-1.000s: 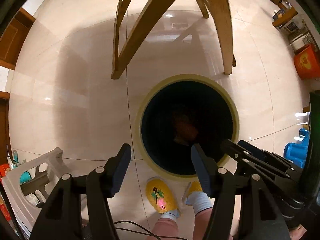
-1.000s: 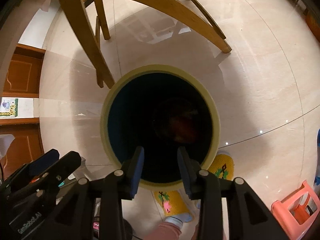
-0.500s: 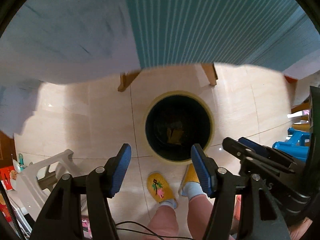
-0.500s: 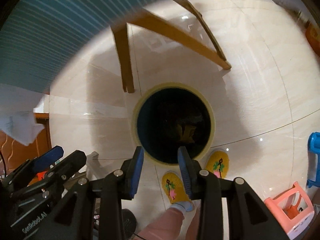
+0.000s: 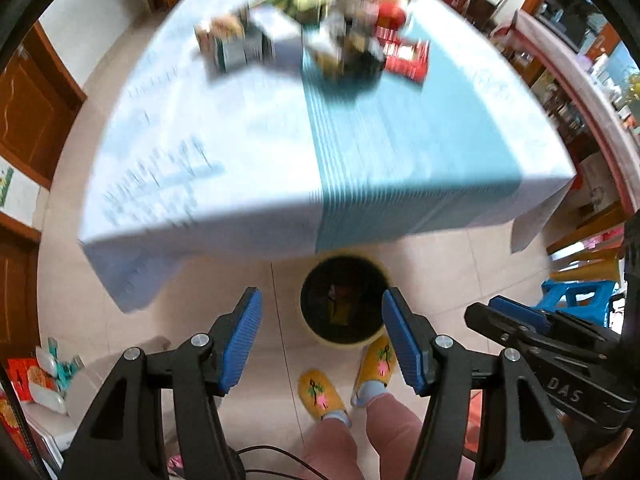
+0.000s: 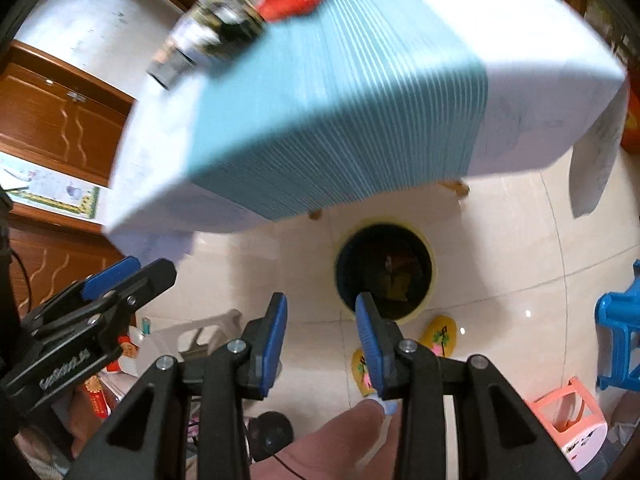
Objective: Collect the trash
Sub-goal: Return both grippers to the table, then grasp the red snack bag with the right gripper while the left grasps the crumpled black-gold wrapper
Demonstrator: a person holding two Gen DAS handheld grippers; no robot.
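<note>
A round yellow-rimmed trash bin stands on the floor at the table's near edge, with wrappers inside; it also shows in the right wrist view. My left gripper is open and empty, high above the bin. My right gripper is open and empty, also raised. Blurred trash, a red packet and boxes, lies at the table's far side; it shows in the right wrist view too.
A table with a white and teal cloth fills the upper view. Yellow slippers and legs are below. A blue stool, a pink stool and a white stool stand on the tiled floor.
Both grippers have risen from just above the bin to above table height. The tabletop and its clutter have come into view. Both stayed open.
</note>
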